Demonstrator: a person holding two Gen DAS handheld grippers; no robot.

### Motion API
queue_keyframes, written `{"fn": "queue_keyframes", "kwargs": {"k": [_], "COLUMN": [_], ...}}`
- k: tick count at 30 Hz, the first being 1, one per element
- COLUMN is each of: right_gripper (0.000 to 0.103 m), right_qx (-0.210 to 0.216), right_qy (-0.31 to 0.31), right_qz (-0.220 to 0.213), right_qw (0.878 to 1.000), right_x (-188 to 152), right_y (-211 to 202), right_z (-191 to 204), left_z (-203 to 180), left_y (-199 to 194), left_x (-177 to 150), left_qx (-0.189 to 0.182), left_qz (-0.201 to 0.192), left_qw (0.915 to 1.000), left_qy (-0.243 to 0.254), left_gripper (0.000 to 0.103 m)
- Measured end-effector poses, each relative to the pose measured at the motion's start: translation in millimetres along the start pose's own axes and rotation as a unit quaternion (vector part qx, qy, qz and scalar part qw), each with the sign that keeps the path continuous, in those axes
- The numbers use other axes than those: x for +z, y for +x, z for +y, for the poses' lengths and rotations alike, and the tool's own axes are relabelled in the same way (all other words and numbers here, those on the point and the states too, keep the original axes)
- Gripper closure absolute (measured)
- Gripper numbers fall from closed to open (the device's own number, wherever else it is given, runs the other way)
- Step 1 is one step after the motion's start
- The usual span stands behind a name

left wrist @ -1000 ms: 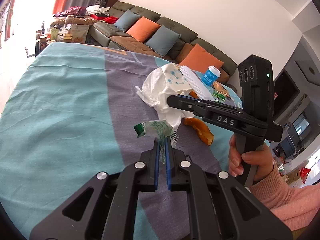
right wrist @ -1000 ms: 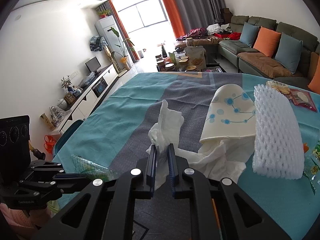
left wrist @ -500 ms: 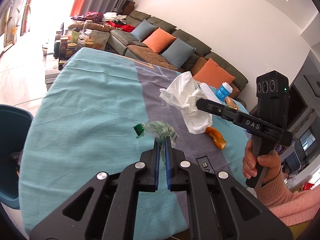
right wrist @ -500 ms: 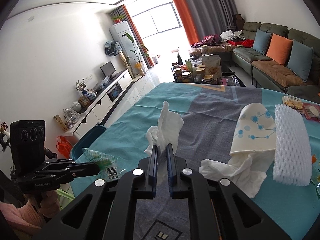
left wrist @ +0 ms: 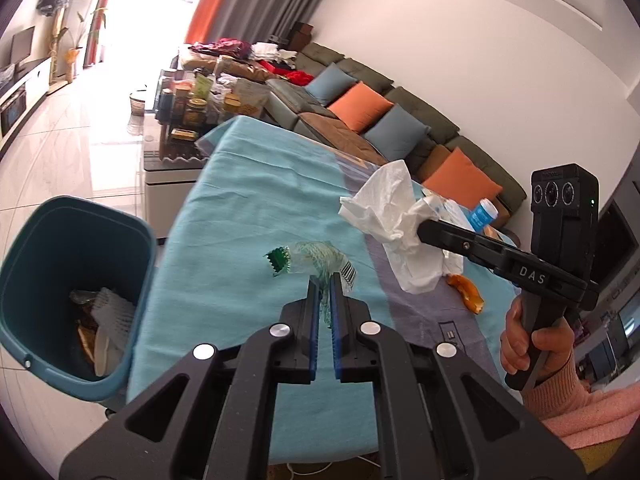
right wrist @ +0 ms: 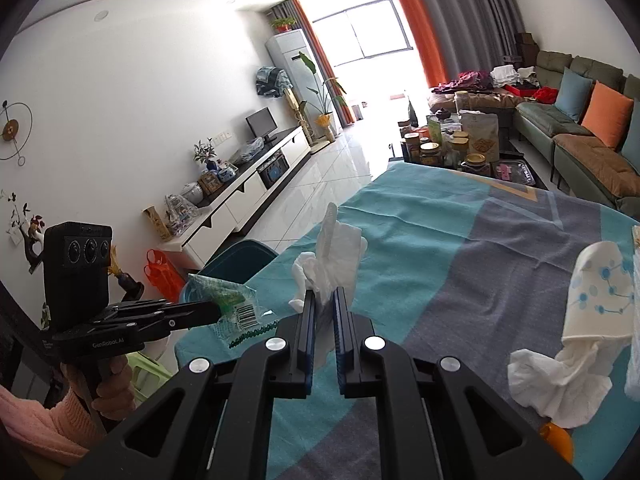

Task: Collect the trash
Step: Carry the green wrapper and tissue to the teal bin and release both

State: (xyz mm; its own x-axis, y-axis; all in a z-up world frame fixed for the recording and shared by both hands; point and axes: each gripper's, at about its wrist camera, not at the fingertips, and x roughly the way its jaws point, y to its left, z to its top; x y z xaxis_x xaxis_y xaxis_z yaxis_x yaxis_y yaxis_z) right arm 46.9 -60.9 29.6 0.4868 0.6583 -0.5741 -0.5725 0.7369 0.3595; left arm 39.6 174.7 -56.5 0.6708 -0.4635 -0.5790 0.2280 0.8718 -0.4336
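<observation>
My left gripper [left wrist: 325,280] is shut on a clear plastic wrapper with green print and a barcode [left wrist: 316,258], held in the air over the table's left edge; it also shows in the right wrist view [right wrist: 236,308]. My right gripper [right wrist: 325,296] is shut on a crumpled white tissue [right wrist: 330,256], held above the table; the tissue also shows in the left wrist view [left wrist: 394,224]. A dark teal trash bin [left wrist: 48,240] stands on the floor left of the table, with some trash inside.
The table has a teal and grey cloth [left wrist: 248,216]. On it lie a white paper bag with blue dots and tissue [right wrist: 580,320], an orange peel [left wrist: 466,296] and a blue-labelled bottle [left wrist: 482,214]. A sofa [left wrist: 380,120] and a cluttered low table [left wrist: 192,112] stand behind.
Both grippers have swung left toward the table's edge with their loads. The teal bin has come fully into the left wrist view.
</observation>
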Motion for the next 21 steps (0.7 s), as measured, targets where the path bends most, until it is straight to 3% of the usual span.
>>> {"fn": "queue_keyframes", "kwargs": {"k": [21], "right_gripper": [0.095], "right_qx": [0.078], "right_qy": [-0.065], "right_qz": [0.041], "right_qw": [0.994], "right_x": [28], "right_y": [71], "right_z": [73], "left_z": [80], "left_y": [-75], "left_x": [2], "left_qx": [0.103], "left_qz": [-0.055], "left_qw": [0.9910], "left_qy": [-0.065], "left_gripper": [0.098]}}
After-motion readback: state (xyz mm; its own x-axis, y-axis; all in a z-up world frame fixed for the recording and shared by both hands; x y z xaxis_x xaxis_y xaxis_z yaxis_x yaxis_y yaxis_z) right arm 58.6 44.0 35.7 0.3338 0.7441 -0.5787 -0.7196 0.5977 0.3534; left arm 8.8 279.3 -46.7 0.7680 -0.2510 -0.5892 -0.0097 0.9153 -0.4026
